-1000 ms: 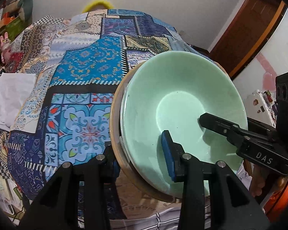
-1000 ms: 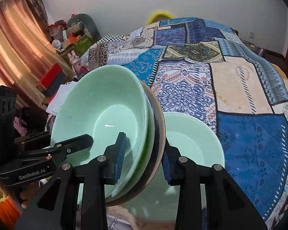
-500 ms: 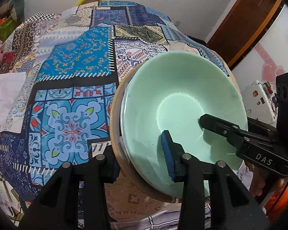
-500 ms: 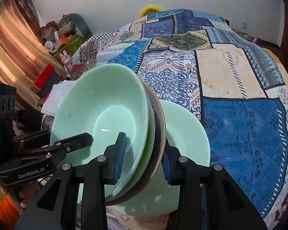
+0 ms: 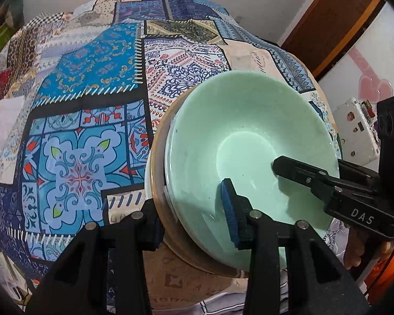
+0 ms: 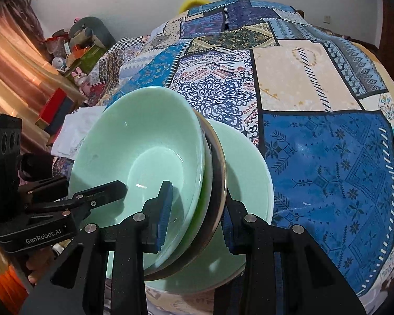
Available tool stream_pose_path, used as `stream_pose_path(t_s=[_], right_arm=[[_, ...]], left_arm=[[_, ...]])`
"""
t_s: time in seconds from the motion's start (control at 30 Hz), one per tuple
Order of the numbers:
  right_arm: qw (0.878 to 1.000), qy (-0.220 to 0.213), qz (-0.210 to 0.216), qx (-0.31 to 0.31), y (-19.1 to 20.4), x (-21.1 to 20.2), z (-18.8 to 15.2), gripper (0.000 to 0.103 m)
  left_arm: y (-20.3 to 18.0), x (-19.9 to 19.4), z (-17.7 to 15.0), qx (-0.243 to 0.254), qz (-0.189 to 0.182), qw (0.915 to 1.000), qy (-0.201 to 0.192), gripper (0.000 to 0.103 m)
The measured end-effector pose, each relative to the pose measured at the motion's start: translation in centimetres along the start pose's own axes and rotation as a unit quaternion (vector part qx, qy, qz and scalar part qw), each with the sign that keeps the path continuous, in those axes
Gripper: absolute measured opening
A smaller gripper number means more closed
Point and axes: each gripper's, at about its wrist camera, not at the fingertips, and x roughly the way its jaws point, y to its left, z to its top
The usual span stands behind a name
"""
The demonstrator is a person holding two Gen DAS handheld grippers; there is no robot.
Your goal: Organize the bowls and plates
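A nested stack is held tilted above the patchwork cloth: a mint green bowl point(image 5: 236, 144) point(image 6: 144, 144) on top, a green dish under it, and a brown-rimmed plate point(image 5: 157, 183) point(image 6: 219, 173) at the bottom. My left gripper point(image 5: 190, 218) is shut on the stack's rim, one blue pad inside the bowl and the other finger behind the plate. My right gripper point(image 6: 197, 218) clamps the opposite rim the same way. Each gripper shows in the other's view, the right gripper point(image 5: 302, 176) and the left gripper point(image 6: 99, 194). A mint plate point(image 6: 249, 170) lies on the cloth right under the stack.
The patchwork cloth point(image 6: 328, 170) covers a round table that spreads far and to the right. A white cloth point(image 5: 0, 131) lies at its left edge. Boxes and toys point(image 6: 73, 52) stand beyond on the left, a wooden door point(image 5: 341, 26) on the right.
Both grippers have carried the stack down and forward. It now hangs lower and closer over the mint plate on the cloth. Both grips are unchanged.
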Motion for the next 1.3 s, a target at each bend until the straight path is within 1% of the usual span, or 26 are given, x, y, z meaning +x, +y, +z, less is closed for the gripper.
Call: stream_pose_path(t_s=[0.07, 0.13, 0.23, 0.27, 0.4, 0.47, 0.5, 0.57, 0.67, 0.73, 0.8, 0.87, 0.97, 1.0, 1.07, 1.1, 1.17, 1.27, 1.3], right_arm=[[1.000, -0.002, 0.003, 0.004, -0.2, 0.0, -0.1, 0.031], [1.000, -0.002, 0.009, 0.007, -0.2, 0.1, -0.1, 0.033], [1.000, -0.010, 0.019, 0.007, -0.1, -0.1, 0.0, 0.039], [1.000, -0.015, 0.018, 0.001, 0.1, -0.3, 0.1, 0.041], [0.999, -0.026, -0.003, -0.024, 0.8, -0.6, -0.1, 0.043], [0.999, -0.035, -0.003, -0.025, 0.8, -1.0, -0.3, 0.047], [0.999, -0.041, -0.007, -0.024, 0.8, -1.3, -0.3, 0.048], [0.998, -0.050, -0.014, -0.028, 1.0, -1.9, -0.4, 0.048], [0.997, -0.069, -0.026, -0.035, 1.3, -3.2, -0.6, 0.048], [0.995, -0.084, -0.028, -0.038, 1.5, -4.4, -0.7, 0.048], [0.994, -0.100, -0.027, -0.041, 1.8, -5.5, -0.9, 0.048], [0.991, -0.121, -0.026, -0.046, 2.3, -7.0, -1.1, 0.049], [0.985, -0.162, -0.020, -0.053, 3.3, -9.7, -1.5, 0.052], [0.983, -0.173, -0.019, -0.055, 3.6, -10.4, -1.6, 0.053], [0.978, -0.199, -0.017, -0.062, 4.4, -12.0, -2.0, 0.053], [0.975, -0.213, -0.016, -0.067, 4.8, -12.9, -2.2, 0.054], [0.968, -0.240, -0.014, -0.076, 5.6, -14.5, -2.8, 0.056], [0.958, -0.273, -0.009, -0.086, 6.6, -16.4, -3.8, 0.065], [0.954, -0.286, -0.008, -0.089, 6.9, -17.1, -4.3, 0.067]], left_arm=[[0.0, 0.1, 0.0, 0.003, -0.001, 1.0000, -0.003, 0.038], [0.3, 0.3, 0.0, -0.003, -0.008, 1.0000, 0.002, 0.038], [0.9, 0.7, 0.2, -0.014, -0.010, 0.9998, 0.006, 0.039], [1.0, 0.7, 0.2, -0.016, -0.011, 0.9998, 0.006, 0.038], [1.2, 0.3, 0.0, -0.020, -0.010, 0.9997, 0.003, 0.038], [0.9, -0.4, -0.3, -0.011, 0.004, 0.9999, -0.012, 0.038], [0.7, -1.0, -0.4, -0.004, 0.016, 0.9995, -0.026, 0.038], [0.5, -1.9, -0.6, 0.003, 0.029, 0.9989, -0.038, 0.038], [0.6, -3.5, -0.9, -0.003, 0.029, 0.9980, -0.057, 0.038], [0.4, -5.2, -1.0, -0.003, 0.033, 0.9961, -0.081, 0.039], [-0.2, -7.2, -1.3, 0.005, 0.041, 0.9928, -0.113, 0.041], [-0.8, -8.9, -1.5, 0.013, 0.041, 0.9895, -0.138, 0.043], [-2.2, -12.0, -2.1, 0.027, 0.046, 0.9810, -0.186, 0.048], [-2.7, -13.3, -2.5, 0.034, 0.051, 0.9761, -0.208, 0.050], [-3.6, -15.3, -3.2, 0.047, 0.056, 0.9684, -0.238, 0.051], [-3.9, -16.0, -3.4, 0.050, 0.057, 0.9658, -0.248, 0.051], [-4.6, -18.0, -4.1, 0.054, 0.058, 0.9579, -0.276, 0.052], [-5.4, -20.2, -5.3, 0.059, 0.059, 0.9457, -0.314, 0.061], [-5.8, -21.1, -5.8, 0.062, 0.063, 0.9393, -0.332, 0.065]])
